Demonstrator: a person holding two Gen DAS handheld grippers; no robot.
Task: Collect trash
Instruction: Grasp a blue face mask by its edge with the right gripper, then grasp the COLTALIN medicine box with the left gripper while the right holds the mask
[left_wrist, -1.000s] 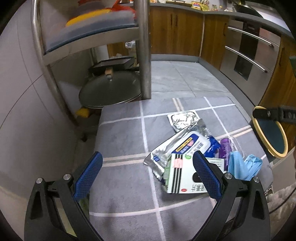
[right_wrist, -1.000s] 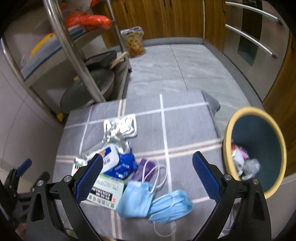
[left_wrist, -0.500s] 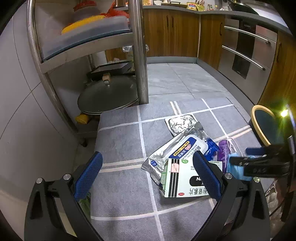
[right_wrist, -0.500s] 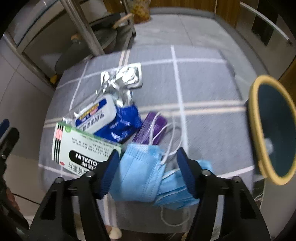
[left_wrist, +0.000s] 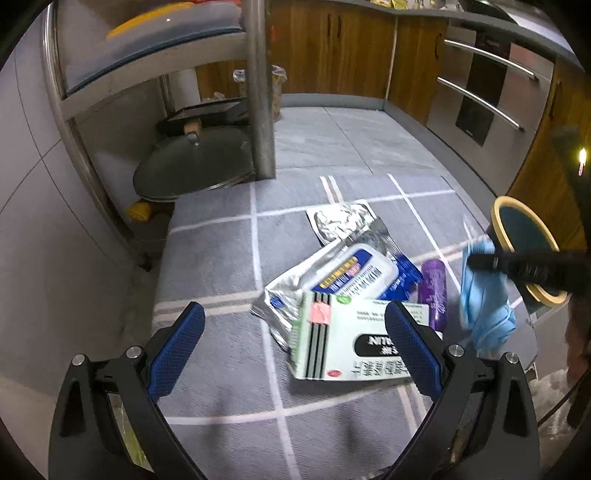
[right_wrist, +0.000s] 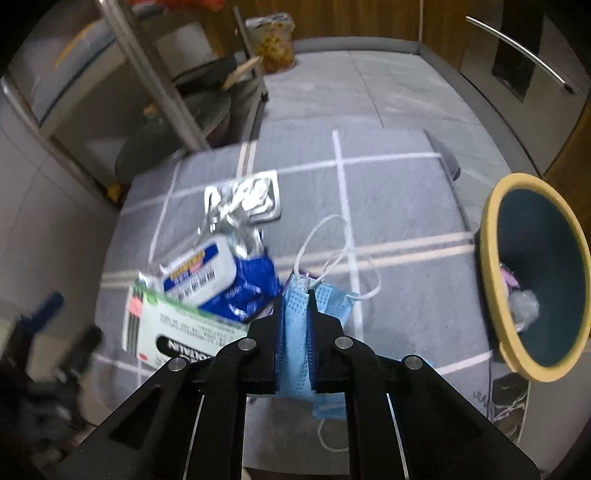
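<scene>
Trash lies in a pile on a grey mat (left_wrist: 218, 258): a white-and-green box (left_wrist: 343, 339) (right_wrist: 177, 325), a wipes pack (left_wrist: 351, 273) (right_wrist: 199, 269), a foil blister (left_wrist: 340, 219) (right_wrist: 243, 199), a blue wrapper (right_wrist: 251, 288) and a purple item (left_wrist: 434, 291). My right gripper (right_wrist: 295, 295) (left_wrist: 471, 260) has its jaws closing, and its pads pinch a blue face mask (right_wrist: 295, 350) (left_wrist: 484, 306); the ear loops trail out in front. My left gripper (left_wrist: 293, 310) hangs open over the near end of the box and holds nothing.
A yellow-rimmed dark bin (right_wrist: 487, 258) (left_wrist: 517, 201) with some trash inside stands off the mat's right edge. A steel rack (left_wrist: 258, 92) with a pan lid (left_wrist: 192, 162) under it borders the far left. Wooden cabinets and an oven front line the back and right.
The right gripper came down onto the blue mask and its jaws went from wide open to pinched on it, bunching it upright. The left gripper drifted a little toward the pile.
</scene>
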